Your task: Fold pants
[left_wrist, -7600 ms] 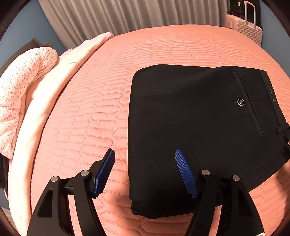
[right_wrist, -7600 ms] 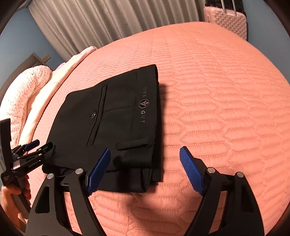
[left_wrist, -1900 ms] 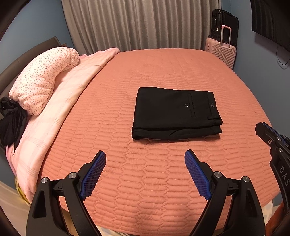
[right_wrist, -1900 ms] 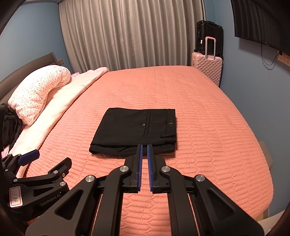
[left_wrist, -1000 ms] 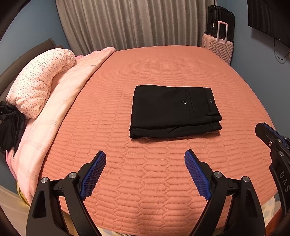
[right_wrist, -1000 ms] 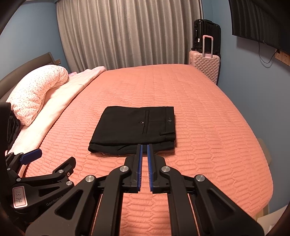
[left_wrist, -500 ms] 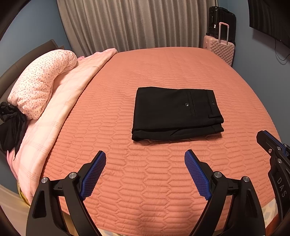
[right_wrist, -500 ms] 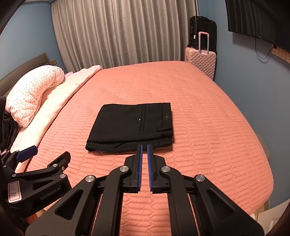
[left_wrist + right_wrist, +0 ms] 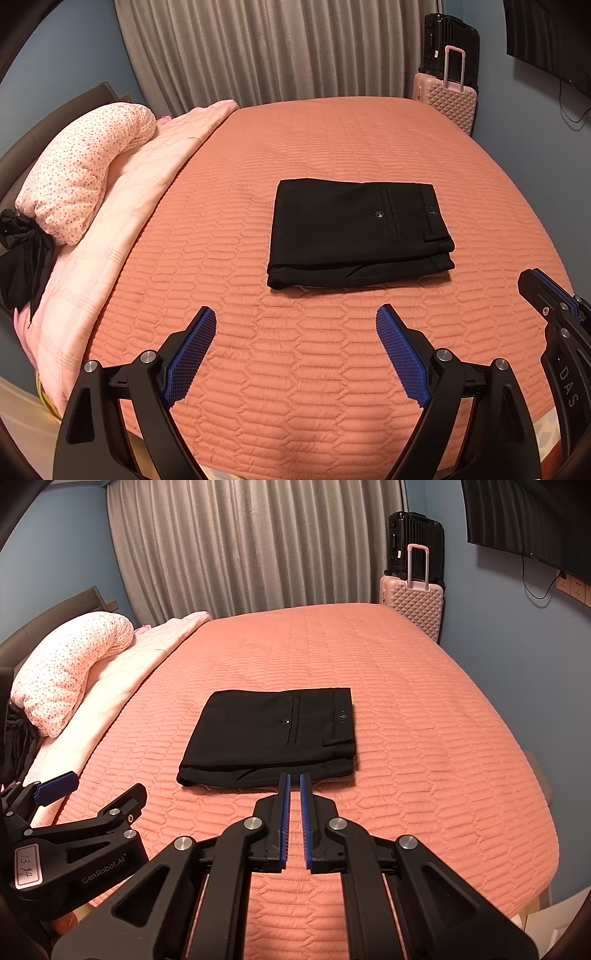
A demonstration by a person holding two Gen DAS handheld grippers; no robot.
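Left wrist view: one black folded pants (image 9: 356, 230) lies mid-bed on the coral quilted bedspread (image 9: 332, 147), at 12 o'clock from the left gripper (image 9: 295, 354), jaws apart and empty. Right gripper (image 9: 294, 821), jaws together, holds nothing. Two suitcases (image 9: 413, 587) stand at 1 o'clock.

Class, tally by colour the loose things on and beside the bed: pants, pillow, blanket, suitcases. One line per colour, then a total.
Black: 2 (pants, black suitcase)
Pink: 3 (pillow, blanket, pink suitcase)
Total: 5
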